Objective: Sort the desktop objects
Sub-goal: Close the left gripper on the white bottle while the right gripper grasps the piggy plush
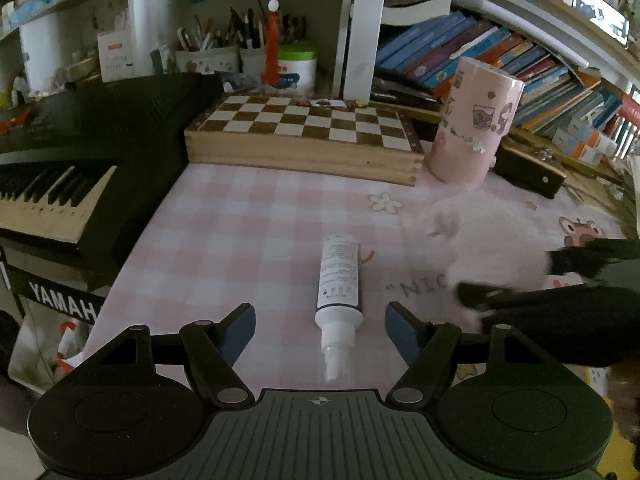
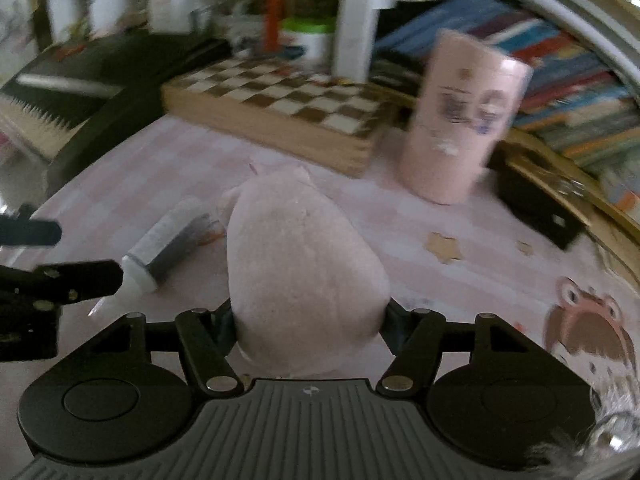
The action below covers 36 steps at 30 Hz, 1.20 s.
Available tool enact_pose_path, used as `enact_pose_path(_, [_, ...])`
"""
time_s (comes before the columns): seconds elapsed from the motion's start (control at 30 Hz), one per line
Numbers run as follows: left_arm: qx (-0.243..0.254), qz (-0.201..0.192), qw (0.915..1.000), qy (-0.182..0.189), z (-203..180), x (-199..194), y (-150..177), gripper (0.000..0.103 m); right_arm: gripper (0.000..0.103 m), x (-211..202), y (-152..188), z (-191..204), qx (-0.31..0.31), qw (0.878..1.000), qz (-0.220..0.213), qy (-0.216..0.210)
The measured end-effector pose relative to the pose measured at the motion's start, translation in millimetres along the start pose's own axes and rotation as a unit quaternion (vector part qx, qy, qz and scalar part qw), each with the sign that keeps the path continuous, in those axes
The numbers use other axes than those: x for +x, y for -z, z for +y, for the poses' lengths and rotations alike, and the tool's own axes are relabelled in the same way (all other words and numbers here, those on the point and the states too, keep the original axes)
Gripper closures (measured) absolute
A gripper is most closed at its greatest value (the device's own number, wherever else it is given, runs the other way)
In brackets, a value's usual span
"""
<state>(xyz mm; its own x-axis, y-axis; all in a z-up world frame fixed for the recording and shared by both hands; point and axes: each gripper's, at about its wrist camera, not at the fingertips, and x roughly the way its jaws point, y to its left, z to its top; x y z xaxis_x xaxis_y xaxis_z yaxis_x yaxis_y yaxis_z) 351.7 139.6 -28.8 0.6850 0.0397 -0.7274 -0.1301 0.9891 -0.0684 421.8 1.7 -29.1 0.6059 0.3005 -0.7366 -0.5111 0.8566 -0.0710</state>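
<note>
A white tube-shaped bottle with a dark label (image 1: 338, 284) lies on the pink checked tablecloth, nozzle toward me. My left gripper (image 1: 320, 330) is open, its fingers either side of the bottle's neck, not touching it. My right gripper (image 2: 308, 320) is shut on a pink plush toy (image 2: 300, 264) and holds it over the cloth. The toy shows as a blurred pink shape in the left wrist view (image 1: 436, 240). The bottle also lies left of the toy in the right wrist view (image 2: 168, 240). A tall pink cylindrical container (image 1: 476, 120) stands at the back right.
A wooden chessboard box (image 1: 308, 132) lies at the back. A black Yamaha keyboard (image 1: 60, 184) borders the left edge. A black case (image 1: 528, 170) and rows of books (image 1: 500, 60) are at the right. Pen holders (image 1: 224, 52) stand on the shelf behind.
</note>
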Motion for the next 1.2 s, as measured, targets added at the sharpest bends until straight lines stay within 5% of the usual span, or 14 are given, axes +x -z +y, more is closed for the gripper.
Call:
enact_pose_path(0.23, [0.033,0.012,0.9993,-0.013,-7,27,0,0.031,0.039,-16,2,-17,0.063,0.998,-0.018,0.012])
enact_pose_path(0.67, [0.090,0.027,0.9956,-0.007,-20,57,0,0.072,0.038,-29,11,-17,0.097,0.995,-0.019,-0.015])
enact_pose_path(1.2, [0.037,-0.001,0.9965,0.075,5,-19,14,0.072,0.038,-69,32,6,0.104,0.994,-0.029,-0.007])
